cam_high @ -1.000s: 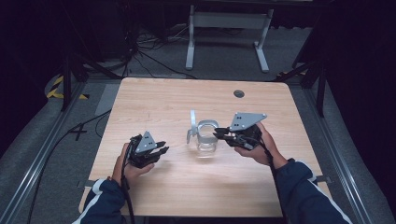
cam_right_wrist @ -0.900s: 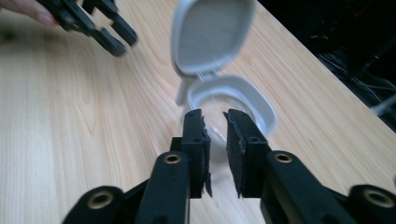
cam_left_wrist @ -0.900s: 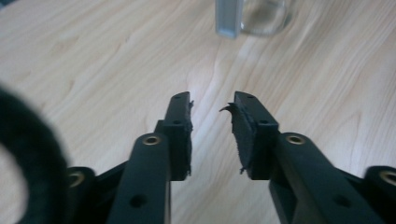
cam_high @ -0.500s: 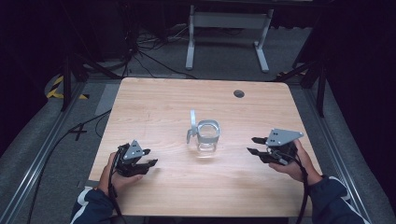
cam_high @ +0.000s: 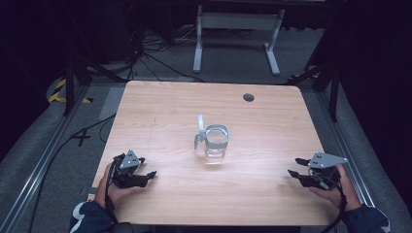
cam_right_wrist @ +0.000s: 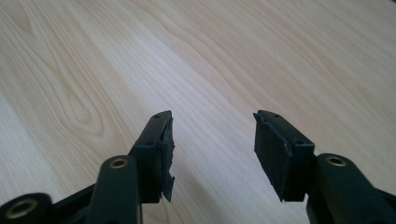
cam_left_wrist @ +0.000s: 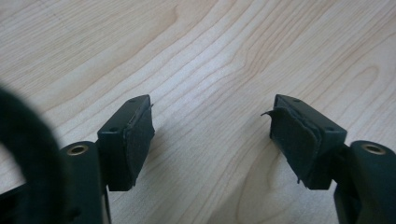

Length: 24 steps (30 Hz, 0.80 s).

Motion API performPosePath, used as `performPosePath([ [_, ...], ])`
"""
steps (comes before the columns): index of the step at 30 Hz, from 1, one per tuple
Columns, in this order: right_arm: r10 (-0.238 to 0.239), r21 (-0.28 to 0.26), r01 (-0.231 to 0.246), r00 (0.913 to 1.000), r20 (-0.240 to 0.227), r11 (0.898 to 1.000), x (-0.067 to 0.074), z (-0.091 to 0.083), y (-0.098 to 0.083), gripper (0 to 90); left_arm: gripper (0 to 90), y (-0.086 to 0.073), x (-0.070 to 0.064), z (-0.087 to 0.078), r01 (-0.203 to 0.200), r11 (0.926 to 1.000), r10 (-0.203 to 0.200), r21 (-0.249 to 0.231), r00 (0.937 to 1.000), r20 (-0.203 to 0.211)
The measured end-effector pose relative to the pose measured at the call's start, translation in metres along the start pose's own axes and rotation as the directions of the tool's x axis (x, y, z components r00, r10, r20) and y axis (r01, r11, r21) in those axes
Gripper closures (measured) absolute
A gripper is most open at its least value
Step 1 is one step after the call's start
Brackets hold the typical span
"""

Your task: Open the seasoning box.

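Both the left gripper [cam_high: 145,175] and the right gripper [cam_high: 295,174] have just been opening, their jaws apart with nothing between them, low over the pale wooden table [cam_high: 160,111]. The clear glass jar with hinged lid [cam_high: 213,141] stands mid-table, well apart from both. Grey carpet, cables and a white metal stand [cam_high: 238,22] lie beyond in the dark room.

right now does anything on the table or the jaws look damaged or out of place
The glass jar stands upright mid-table with its hinged lid flipped open, nothing spilled. The odd part is the padding: on the left gripper and the right gripper, the black pads look frayed and peeling at their edges. Both sets of jaws stand open, holding nothing.
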State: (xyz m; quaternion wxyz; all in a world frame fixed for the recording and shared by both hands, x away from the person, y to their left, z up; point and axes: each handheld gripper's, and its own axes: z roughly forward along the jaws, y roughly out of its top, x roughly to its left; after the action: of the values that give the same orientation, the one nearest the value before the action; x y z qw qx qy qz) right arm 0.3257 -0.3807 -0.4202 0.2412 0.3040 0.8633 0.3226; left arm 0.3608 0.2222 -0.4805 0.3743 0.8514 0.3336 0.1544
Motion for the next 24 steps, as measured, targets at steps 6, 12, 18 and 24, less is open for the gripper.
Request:
performPosePath([
  [6, 0.061, 0.033, -0.061, 0.9981, 0.008, 0.998, -0.003, -0.004, -0.034, 42.0, 23.8, 0.0, -0.001, 0.0, 0.021, 0.9997, -0.022, 0.014, 0.9998, 0.005],
  [12, 0.104, 0.041, -0.103, 0.9946, -0.003, 0.994, -0.003, -0.005, -0.055, 38.9, 21.9, 0.0, 0.001, 0.0, 0.032, 0.9993, -0.032, 0.022, 0.9994, 0.008],
  [18, 0.209, -0.032, -0.21, 0.9773, -0.032, 0.977, -0.008, -0.005, -0.073, 31.2, 21.5, 0.0, 0.001, 0.0, 0.034, 0.999, -0.035, 0.03, 0.9994, 0.009],
  [24, 0.234, -0.028, -0.234, 0.9719, -0.027, 0.972, -0.01, -0.004, -0.073, 30.2, 21.2, 0.0, 0.001, 0.0, 0.038, 0.9989, -0.038, 0.029, 0.9992, 0.005],
])
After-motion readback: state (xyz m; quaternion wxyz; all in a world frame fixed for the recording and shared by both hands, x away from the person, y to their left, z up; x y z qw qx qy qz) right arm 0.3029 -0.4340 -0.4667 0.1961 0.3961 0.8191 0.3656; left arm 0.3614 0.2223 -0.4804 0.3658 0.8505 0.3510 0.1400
